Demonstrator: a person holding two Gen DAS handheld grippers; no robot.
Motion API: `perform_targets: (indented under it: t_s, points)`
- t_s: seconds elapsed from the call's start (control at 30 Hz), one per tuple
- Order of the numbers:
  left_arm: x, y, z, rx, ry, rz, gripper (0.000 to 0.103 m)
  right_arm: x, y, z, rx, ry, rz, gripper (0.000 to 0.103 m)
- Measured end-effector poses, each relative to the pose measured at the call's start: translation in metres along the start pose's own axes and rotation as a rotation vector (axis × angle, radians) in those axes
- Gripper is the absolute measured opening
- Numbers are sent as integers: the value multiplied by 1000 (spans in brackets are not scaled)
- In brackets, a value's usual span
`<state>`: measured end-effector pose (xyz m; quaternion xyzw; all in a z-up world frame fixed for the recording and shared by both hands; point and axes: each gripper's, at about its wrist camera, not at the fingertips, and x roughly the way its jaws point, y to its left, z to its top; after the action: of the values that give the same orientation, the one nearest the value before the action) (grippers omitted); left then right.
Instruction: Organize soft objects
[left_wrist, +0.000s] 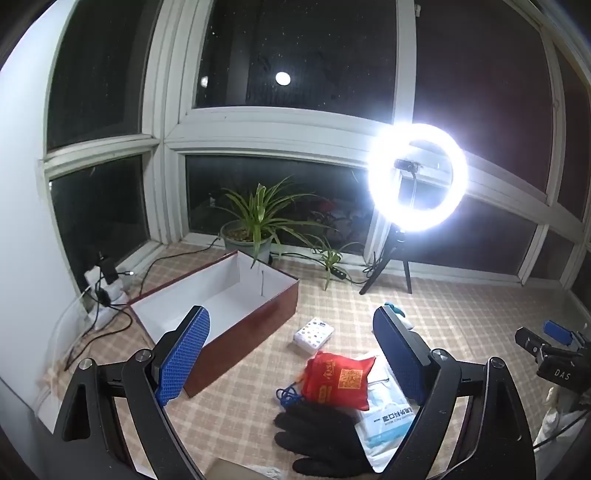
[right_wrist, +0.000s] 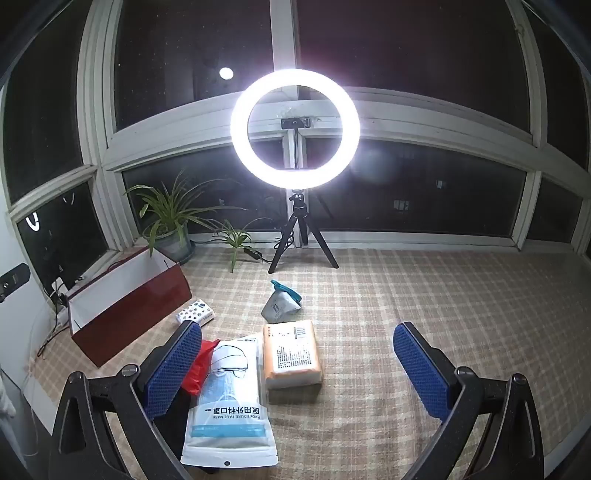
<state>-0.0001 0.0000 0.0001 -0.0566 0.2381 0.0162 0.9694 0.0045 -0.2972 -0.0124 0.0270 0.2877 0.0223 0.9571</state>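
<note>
A dark red box (left_wrist: 236, 332) with a white, empty inside stands open at the left. My left gripper (left_wrist: 291, 350) hovers open above the checked cloth. Below and between its blue pads lie a red drawstring pouch (left_wrist: 338, 380), a black glove (left_wrist: 321, 435), a face mask pack (left_wrist: 388, 417) and a small dotted tissue pack (left_wrist: 314, 334). My right gripper (right_wrist: 297, 369) is open too. It hangs over the mask pack (right_wrist: 229, 402) and an orange tissue pack (right_wrist: 291, 354). A white pouch with a teal clip (right_wrist: 280, 306) sits farther back. Neither gripper touches anything.
A lit ring light (right_wrist: 295, 129) on a black tripod stands by the window at the back. Two potted plants (right_wrist: 170, 225) are behind the box (right_wrist: 129, 310). Cables and a power strip (left_wrist: 103, 288) lie at the far left. The checked cloth (right_wrist: 461, 314) runs on to the right.
</note>
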Motion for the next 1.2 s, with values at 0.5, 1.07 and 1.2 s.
perform_targets:
  t_s: [0.5, 1.07, 1.2]
  points:
    - [-10, 3, 0, 0, -36, 12, 90, -5, 3, 0, 4, -13, 8, 102]
    - [-9, 0, -1, 16, -37, 15, 90, -12, 9, -1, -3, -19, 8, 102]
    - [-9, -1, -1, 17, -37, 15, 90, -12, 8, -1, -2, -20, 9, 102]
